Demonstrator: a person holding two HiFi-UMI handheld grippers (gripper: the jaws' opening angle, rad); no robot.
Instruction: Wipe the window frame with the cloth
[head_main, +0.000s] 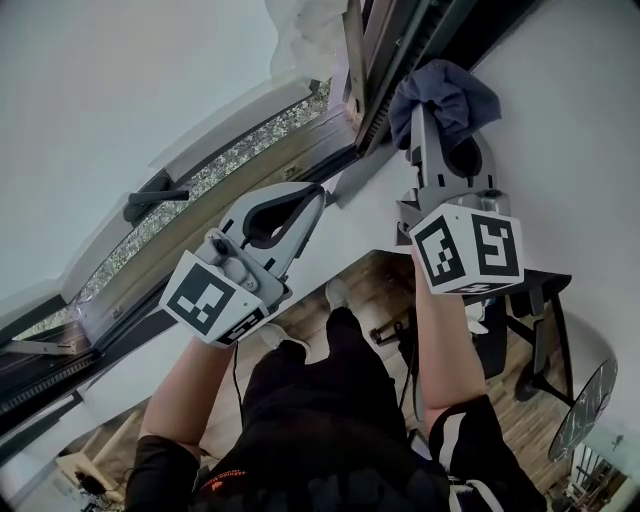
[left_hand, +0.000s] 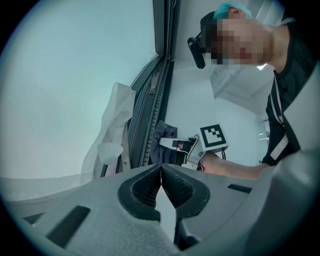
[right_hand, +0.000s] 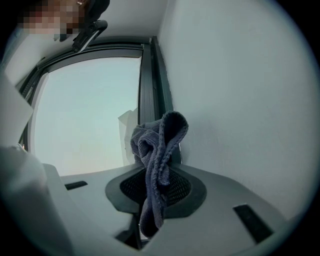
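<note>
A blue-grey cloth (head_main: 447, 92) is bunched against the dark window frame (head_main: 392, 72), where the frame meets the white wall. My right gripper (head_main: 428, 125) is shut on the cloth. In the right gripper view the cloth (right_hand: 158, 145) hangs folded between the jaws of the right gripper (right_hand: 155, 189), just in front of the frame (right_hand: 148, 95). My left gripper (head_main: 316, 194) hovers to the lower left of the cloth, by the sill, shut with nothing in it. The left gripper view has the left gripper (left_hand: 161, 174) with pads pressed together, and the cloth (left_hand: 163, 136) and right gripper (left_hand: 186, 148) beyond.
A black window handle (head_main: 154, 202) sticks out along the lower sash. White crumpled sheeting (head_main: 305, 35) hangs beside the frame at the top. Bare white wall (head_main: 570, 130) lies right of the frame. Below are the person's legs, a black desk (head_main: 535, 290) and a fan (head_main: 582, 402).
</note>
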